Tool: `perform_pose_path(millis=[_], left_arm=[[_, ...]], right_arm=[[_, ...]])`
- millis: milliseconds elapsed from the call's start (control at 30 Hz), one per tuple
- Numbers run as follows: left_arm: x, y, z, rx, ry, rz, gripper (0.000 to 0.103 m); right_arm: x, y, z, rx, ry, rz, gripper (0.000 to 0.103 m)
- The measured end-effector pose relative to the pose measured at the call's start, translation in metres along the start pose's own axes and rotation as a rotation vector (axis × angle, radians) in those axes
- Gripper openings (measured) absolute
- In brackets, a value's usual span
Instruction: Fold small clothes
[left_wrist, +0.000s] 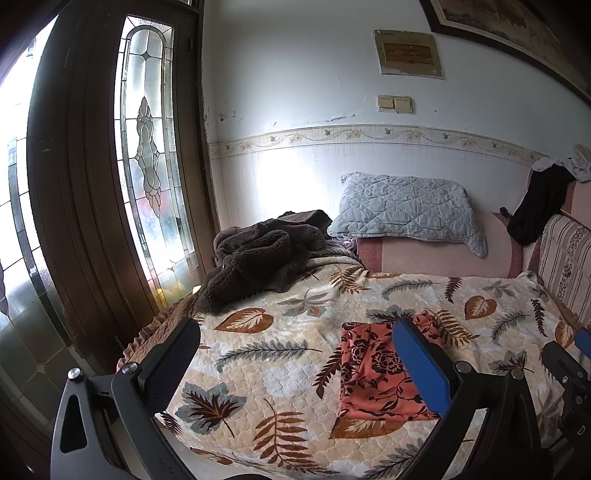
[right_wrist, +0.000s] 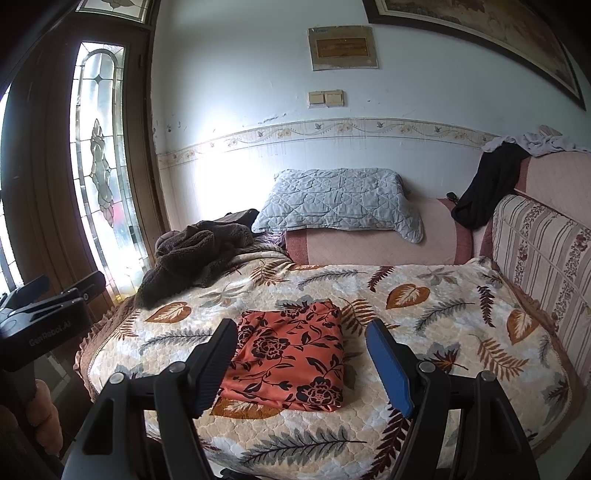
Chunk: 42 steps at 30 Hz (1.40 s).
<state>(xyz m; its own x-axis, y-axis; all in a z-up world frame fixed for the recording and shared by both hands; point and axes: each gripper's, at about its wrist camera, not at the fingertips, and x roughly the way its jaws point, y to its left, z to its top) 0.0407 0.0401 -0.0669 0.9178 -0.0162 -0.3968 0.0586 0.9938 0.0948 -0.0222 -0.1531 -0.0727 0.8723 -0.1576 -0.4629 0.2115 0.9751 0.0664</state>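
A folded orange floral cloth (right_wrist: 291, 363) lies flat on the leaf-patterned quilt (right_wrist: 424, 325) that covers the bed, near the quilt's near edge and roughly at its middle from left to right; its folds make a tidy rectangle with black flowers across the top face.

The right gripper (right_wrist: 303, 363) hangs above the near edge of the bed with its jaws spread wide and nothing between them; its dark finger sits just left of the cloth and its blue finger just right of it, both apart from the fabric. The left gripper (left_wrist: 295, 365) is likewise released, its jaws wide apart and empty; in its own view the cloth lies toward its blue right finger, which overlaps the cloth's right side in the picture, though whether it touches cannot be told. In the right wrist view the left gripper's body shows at the far left, held by a hand (right_wrist: 42, 417) below it.

At the far left of the quilt a brown fleece garment (right_wrist: 195, 253) lies in a heap; behind it a grey quilted pillow (right_wrist: 340, 201) rests on a pink bolster (right_wrist: 373, 245) against the wall; a black garment (right_wrist: 487, 184) drapes over the headboard at the far right; a stained-glass door (left_wrist: 147, 147) stands at the left.
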Motion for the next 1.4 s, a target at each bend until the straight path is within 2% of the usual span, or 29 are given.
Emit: perform_pose_path(millis=[767,1400], left_arm=[[0.025,0.001,-0.007,0.0,0.044,-0.014,0.103],[0.05,-0.001,-0.005,-0.002,0.068,-0.021,0.103]], right_arm=[[0.025,0.007,-0.004,-0.012,0.027,0.004,0.075],[0.051,0.011,0.01,-0.03,0.036,0.014,0.075]])
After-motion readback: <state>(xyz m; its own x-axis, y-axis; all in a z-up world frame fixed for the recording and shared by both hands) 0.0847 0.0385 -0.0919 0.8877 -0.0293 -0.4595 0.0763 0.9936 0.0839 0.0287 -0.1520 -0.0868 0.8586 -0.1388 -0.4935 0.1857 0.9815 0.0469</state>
